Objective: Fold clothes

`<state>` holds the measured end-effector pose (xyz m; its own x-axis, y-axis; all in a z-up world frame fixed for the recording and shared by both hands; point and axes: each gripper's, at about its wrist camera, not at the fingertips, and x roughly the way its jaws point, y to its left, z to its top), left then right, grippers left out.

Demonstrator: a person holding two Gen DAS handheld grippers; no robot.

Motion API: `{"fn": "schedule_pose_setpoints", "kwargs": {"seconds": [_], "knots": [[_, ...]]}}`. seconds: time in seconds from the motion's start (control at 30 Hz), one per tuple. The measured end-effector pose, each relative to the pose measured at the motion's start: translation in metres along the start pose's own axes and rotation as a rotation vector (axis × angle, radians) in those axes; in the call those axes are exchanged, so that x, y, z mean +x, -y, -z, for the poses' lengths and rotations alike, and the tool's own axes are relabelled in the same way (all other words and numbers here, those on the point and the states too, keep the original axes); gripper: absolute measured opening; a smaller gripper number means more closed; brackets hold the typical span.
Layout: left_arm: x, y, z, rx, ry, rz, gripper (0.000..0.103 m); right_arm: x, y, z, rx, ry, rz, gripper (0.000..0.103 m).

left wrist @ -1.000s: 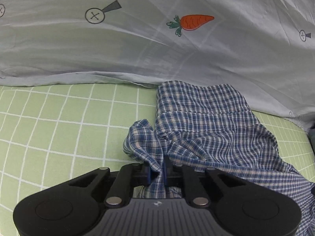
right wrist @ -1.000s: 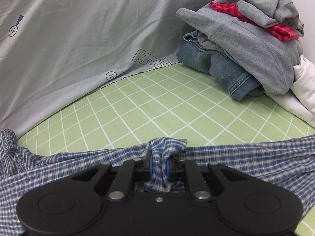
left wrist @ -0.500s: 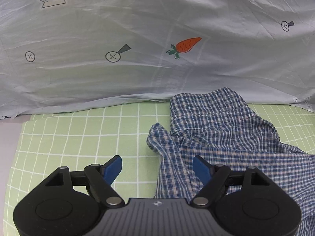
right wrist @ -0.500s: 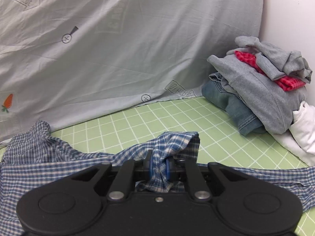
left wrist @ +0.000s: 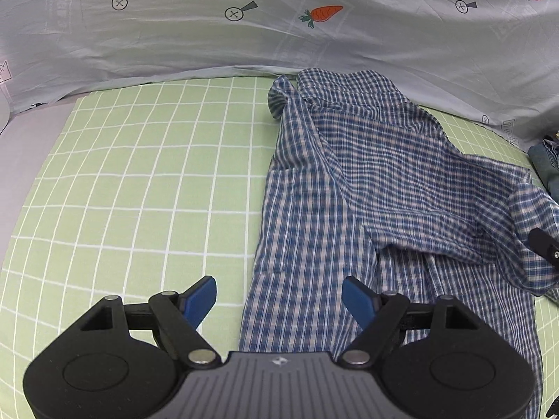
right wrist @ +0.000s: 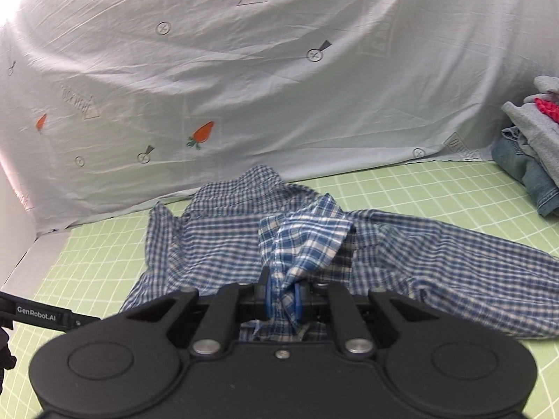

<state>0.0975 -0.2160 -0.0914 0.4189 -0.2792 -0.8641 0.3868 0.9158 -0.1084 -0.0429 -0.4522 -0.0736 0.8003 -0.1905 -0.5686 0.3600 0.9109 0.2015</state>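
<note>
The shirt (left wrist: 367, 188) lies spread on the green checked sheet (left wrist: 139, 181), its long axis running away from us toward the pale drape (left wrist: 279, 42), collar end farthest off. Under our left gripper (left wrist: 279, 298) the shirt's near hem passes between the blue pads and off to their right, but nothing is pinched: those jaws stand wide apart with the cloth lying flat below them. Our right gripper (right wrist: 281, 296) has its jaws closed on a bunched fold of the shirt, which rises from them in a peak while the rest drapes down ahead and to both sides. In the left view that lifted fold sits at the far right edge, well apart from the open jaws. So the right hand is the one that has the cloth, and we judge the fold turns on carrying that edge across the long axis, toward the left side. A pile of clothes (right wrist: 531, 146) waits far right.
</note>
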Motion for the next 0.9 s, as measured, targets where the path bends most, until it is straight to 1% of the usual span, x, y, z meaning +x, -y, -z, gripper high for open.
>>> {"fn": "schedule_pose_setpoints", "kwargs": {"seconds": [0.2,0.33,0.43,0.5,0.53,0.57,0.6,0.77,0.9], "knots": [[-0.018,-0.002,0.038,-0.008,-0.026,-0.010,0.080,-0.013,-0.041,0.028,-0.090,-0.077,-0.092,0.012],[-0.029,-0.002,0.055,0.000,-0.029,-0.022,0.080,-0.015,-0.052,0.046,-0.093,-0.160,-0.112,0.014],[-0.036,-0.001,0.064,0.003,-0.031,-0.026,0.080,-0.020,-0.053,0.056,-0.061,-0.217,-0.117,0.027],[-0.039,0.000,0.070,0.002,-0.036,-0.028,0.080,-0.026,-0.051,0.058,-0.034,-0.220,-0.112,0.062],[-0.040,0.001,0.072,0.000,-0.039,-0.029,0.080,-0.030,-0.051,0.059,-0.028,-0.213,-0.101,0.070],[-0.040,0.002,0.074,-0.002,-0.042,-0.030,0.080,-0.033,-0.048,0.060,-0.023,-0.208,-0.086,0.081],[-0.041,0.004,0.075,-0.003,-0.045,-0.029,0.080,-0.034,-0.044,0.061,-0.014,-0.207,-0.069,0.086],[-0.039,0.018,0.078,0.002,-0.046,-0.019,0.080,-0.039,-0.021,0.066,0.033,-0.203,0.013,0.096],[-0.034,0.036,0.075,0.012,-0.050,-0.009,0.080,-0.033,0.007,0.070,0.078,-0.214,0.061,0.098]]}}
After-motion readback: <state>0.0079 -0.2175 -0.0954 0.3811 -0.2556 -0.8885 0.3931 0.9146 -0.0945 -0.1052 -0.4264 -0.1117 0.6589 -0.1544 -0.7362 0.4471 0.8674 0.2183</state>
